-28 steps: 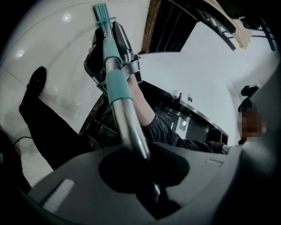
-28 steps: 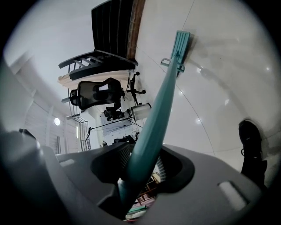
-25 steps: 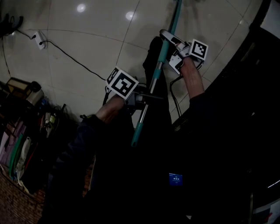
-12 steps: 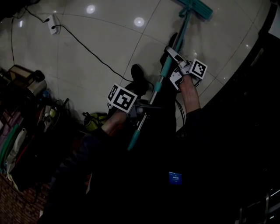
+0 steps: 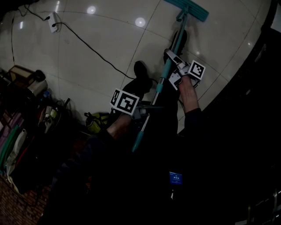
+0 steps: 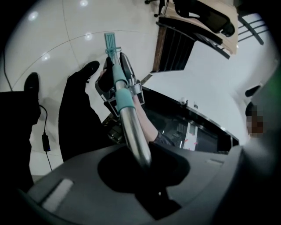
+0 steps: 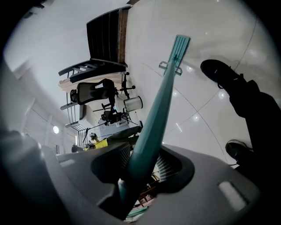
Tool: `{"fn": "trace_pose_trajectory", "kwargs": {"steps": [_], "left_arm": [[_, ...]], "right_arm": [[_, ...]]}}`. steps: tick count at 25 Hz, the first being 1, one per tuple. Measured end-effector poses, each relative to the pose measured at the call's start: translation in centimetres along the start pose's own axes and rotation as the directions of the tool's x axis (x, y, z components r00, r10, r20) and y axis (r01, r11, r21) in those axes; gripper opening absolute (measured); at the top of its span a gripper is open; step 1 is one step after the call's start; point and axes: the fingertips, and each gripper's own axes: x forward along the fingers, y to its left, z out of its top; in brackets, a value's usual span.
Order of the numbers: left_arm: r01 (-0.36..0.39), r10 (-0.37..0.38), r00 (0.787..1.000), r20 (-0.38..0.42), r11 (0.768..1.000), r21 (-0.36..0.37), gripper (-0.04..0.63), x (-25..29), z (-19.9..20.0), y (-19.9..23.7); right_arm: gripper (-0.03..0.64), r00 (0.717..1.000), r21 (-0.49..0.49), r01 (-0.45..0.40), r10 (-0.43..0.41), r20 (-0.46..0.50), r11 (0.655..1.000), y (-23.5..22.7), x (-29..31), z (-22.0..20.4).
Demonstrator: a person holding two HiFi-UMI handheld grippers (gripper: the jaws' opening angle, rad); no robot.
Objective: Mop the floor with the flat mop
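Moved: a second ago the flat mop head was off the top of the head view; now it's in view, well out ahead of me on the floor. Both my grippers sit a touch further right than half a second ago.
Floor: pale glossy tiles. A dark cable snakes across from a power strip on the left, well apart from the mop.
Mop handle: the long axis runs from down by my body up and away to the head, leaning slightly right.
Mop head: straight ahead along both pairs of jaws, lying crosswise to the handle.
Right gripper: further up the handle, so nearer the head, clamped on the teal part.
Left gripper: lower down, closed around the bare metal part near the butt end.
Next stroke: I reckon it's a push or pull along that axis.
Hard to see: the head's right tip is cut off by the frame edge. I can't tell if the pad lies flat. The lower half of the head view is mostly black.
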Motion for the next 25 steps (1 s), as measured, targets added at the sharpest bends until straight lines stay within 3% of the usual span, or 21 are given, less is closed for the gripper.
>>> {"fn": "trace_pose_trajectory", "kwargs": {"steps": [9, 13, 17, 22, 25], "left_arm": [[0.031, -0.031, 0.999, -0.024, 1.0, -0.001, 0.087, 3.7, 4.7, -3.4], [0.029, -0.029, 0.999, -0.024, 1.0, -0.002, 0.084, 6.4, 9.2, -5.7], [0.021, -0.021, 0.999, -0.025, 1.0, 0.009, 0.086, 10.1, 16.5, -9.2], [0.015, -0.012, 0.998, -0.062, 0.999, 0.044, 0.087, 11.0, 17.6, -10.4], [0.012, -0.009, 0.999, -0.048, 0.998, 0.062, 0.086, 13.4, 22.7, -12.5]], "right_arm": [[0.184, 0.999, -0.062, 0.028, -0.03, -0.03, 0.998, 3.3, 0.6, 6.4], [0.183, 0.999, -0.061, 0.032, -0.034, -0.028, 0.998, 5.3, 1.1, 11.8], [0.183, 0.999, -0.05, 0.012, -0.014, -0.033, 0.999, 8.3, 2.8, 19.8], [0.183, 1.0, -0.07, 0.0, -0.001, -0.012, 0.998, 9.7, 2.7, 21.8], [0.183, 1.0, -0.071, -0.017, 0.017, -0.003, 0.997, 12.1, 3.8, 27.5]]}}
